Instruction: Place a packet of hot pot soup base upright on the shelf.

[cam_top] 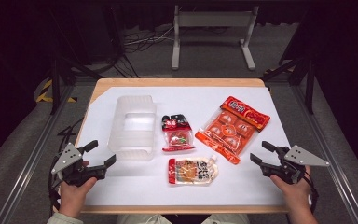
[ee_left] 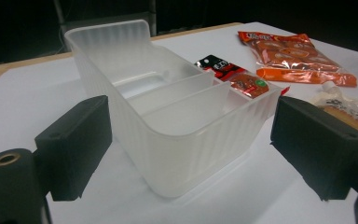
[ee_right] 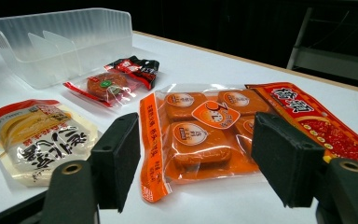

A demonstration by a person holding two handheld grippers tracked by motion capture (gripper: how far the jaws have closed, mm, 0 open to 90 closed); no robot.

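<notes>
While both grippers rest low at the near edge of the white table top [cam_top: 135,186], neither one has hold of anything. At the near left corner, the left gripper [cam_top: 99,154] has its jaws spread wide and empty, aimed at the translucent plastic bin [cam_top: 132,125] that stands just ahead of it; in the left gripper view the bin [ee_left: 177,140] sits between and beyond the two black pads, apart from both, and its inner dividers mark off separate compartments. At the near right, the right gripper [cam_top: 261,152] is likewise wide open and holds nothing, its tips pointing toward the large orange snack bag [cam_top: 231,128]. In the right gripper view that bag [ee_right: 200,135] lies flat on the table beyond the gap between the pads, with several round orange pieces visible through its clear front and a red printed header at its far end. Between the bin and the orange bag lies a small red-and-black packet [cam_top: 176,132] with a round reddish item behind its clear window, close beside the bin's right wall. Nearer the person, just below that packet, a pale spouted pouch [cam_top: 193,171] with a red edge and dark lettering lies flat. All three packages are outside the bin, whose compartments hold nothing.
</notes>
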